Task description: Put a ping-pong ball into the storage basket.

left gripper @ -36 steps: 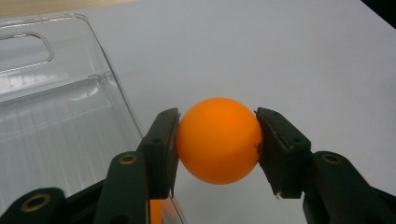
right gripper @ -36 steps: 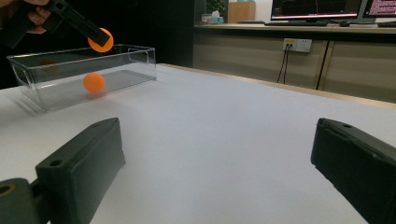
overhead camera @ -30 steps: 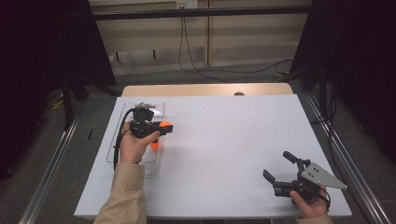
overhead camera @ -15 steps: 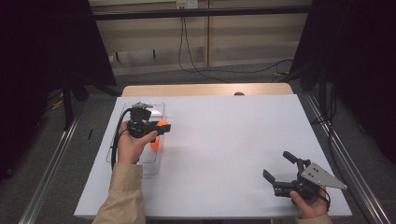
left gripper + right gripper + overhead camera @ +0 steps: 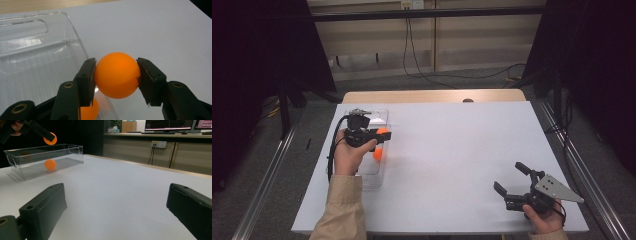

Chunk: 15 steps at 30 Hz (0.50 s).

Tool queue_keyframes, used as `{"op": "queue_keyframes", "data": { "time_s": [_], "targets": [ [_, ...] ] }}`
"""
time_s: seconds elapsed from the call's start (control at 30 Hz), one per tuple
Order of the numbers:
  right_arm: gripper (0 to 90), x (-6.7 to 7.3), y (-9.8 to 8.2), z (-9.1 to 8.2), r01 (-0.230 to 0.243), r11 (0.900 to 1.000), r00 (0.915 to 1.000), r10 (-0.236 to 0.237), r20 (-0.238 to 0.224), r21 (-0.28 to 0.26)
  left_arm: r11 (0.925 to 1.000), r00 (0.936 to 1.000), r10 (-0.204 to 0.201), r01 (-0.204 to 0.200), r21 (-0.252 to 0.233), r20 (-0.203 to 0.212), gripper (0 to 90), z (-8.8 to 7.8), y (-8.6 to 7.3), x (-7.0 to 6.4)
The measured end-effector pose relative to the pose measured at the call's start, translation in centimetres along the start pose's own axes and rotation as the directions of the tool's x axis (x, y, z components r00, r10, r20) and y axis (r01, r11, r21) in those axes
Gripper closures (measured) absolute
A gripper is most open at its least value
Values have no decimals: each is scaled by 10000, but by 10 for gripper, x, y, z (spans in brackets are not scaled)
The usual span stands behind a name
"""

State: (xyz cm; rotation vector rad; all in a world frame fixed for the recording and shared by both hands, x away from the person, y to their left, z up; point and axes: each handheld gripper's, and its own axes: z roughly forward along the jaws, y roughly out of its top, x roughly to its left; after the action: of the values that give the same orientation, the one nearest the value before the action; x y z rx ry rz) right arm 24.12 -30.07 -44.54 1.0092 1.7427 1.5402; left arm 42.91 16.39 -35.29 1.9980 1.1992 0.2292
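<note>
Near right on the smooth white table [image 5: 452, 165], the right gripper [image 5: 512, 186] rests in a hand, its blocky matte-black jaws spread wide on nothing. Farther off at the left, the left gripper [image 5: 116, 75] pinches a glossy round orange ball [image 5: 117, 75] between flat black pads, held above the right rim of a clear, rectangular plastic bin [image 5: 37, 57]. A second orange ball [image 5: 50, 164] lies inside the bin.

Orange ball [image 5: 116, 75] between black fingers [image 5: 86, 78], clear bin [image 5: 32, 60] (another orange ball [image 5: 50, 164] inside), white table [image 5: 472, 150].
</note>
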Motion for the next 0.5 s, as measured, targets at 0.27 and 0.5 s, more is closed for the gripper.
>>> {"op": "queue_keyframes", "data": {
  "time_s": [0.27, 0.5],
  "targets": [
    [19, 0, 0, 0, 10, 10000, 10000, -10, -11, 7, 10000, 9999, -75, 74, -65, -99, 511, -5, 0, 4],
    [19, 0, 0, 0, 3, 10000, 10000, -3, 6, 3, 9999, 9998, -115, 114, -70, -162, 511, -8, -1, 7]
  ]
}}
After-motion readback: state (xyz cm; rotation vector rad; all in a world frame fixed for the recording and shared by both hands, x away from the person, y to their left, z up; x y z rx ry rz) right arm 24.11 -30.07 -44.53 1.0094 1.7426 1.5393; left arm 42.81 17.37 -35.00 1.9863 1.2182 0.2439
